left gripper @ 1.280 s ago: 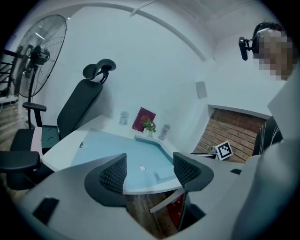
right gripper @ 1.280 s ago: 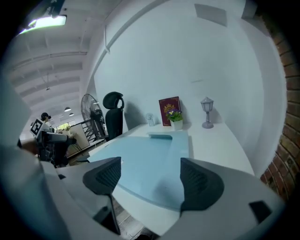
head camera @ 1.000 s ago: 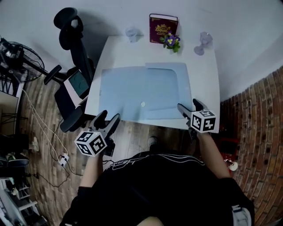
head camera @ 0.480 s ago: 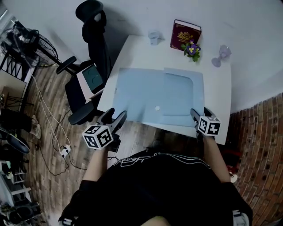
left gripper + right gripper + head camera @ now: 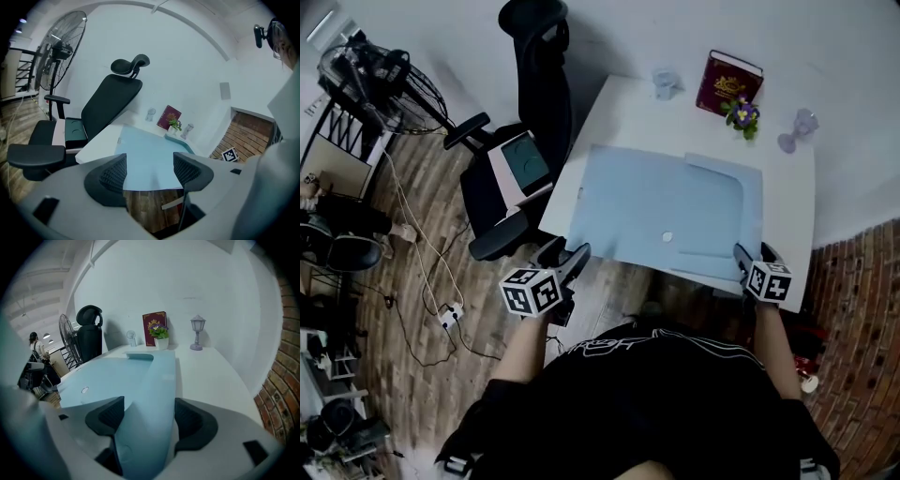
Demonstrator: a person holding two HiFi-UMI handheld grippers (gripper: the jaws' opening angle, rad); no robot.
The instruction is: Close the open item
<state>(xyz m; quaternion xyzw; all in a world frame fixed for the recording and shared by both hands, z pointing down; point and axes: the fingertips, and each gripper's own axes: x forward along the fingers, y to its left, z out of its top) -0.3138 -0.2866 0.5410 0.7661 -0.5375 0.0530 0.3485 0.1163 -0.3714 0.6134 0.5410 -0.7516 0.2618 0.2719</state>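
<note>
A person stands at a white worktop (image 5: 628,117) with a pair of tongs in each hand, and a pale blue snap folder (image 5: 656,211) lies open flat just ahead of both. The right tongs (image 5: 754,253) sit at the folder's near right corner, as they did a second ago. Their jaws have just been closing a little and still stand apart. The right gripper view shows the folder's raised flap (image 5: 150,394) running up between the right tongs (image 5: 149,408), with neither pad pressing on it, so they are released. The white snap button (image 5: 667,237) lies on the sheet ahead and to the left of those tongs.

The left tongs (image 5: 569,247) hang off the worktop's near edge by the folder's near left corner, over the wooden floor (image 5: 422,281). They were at much the same spot against that edge a second ago. The left gripper view shows the left tongs (image 5: 149,168) released and empty, with the folder's near edge showing just beyond their tips.

Since the earlier frame the head view has swung left, so more of the black office chair (image 5: 530,112) and the standing fan (image 5: 384,75), both left of the left tongs, now shows. Well beyond both tongs, along the wall, stand a glass (image 5: 664,82), a maroon book (image 5: 729,84), a small potted flower (image 5: 742,114) and a little lantern (image 5: 802,127).
</note>
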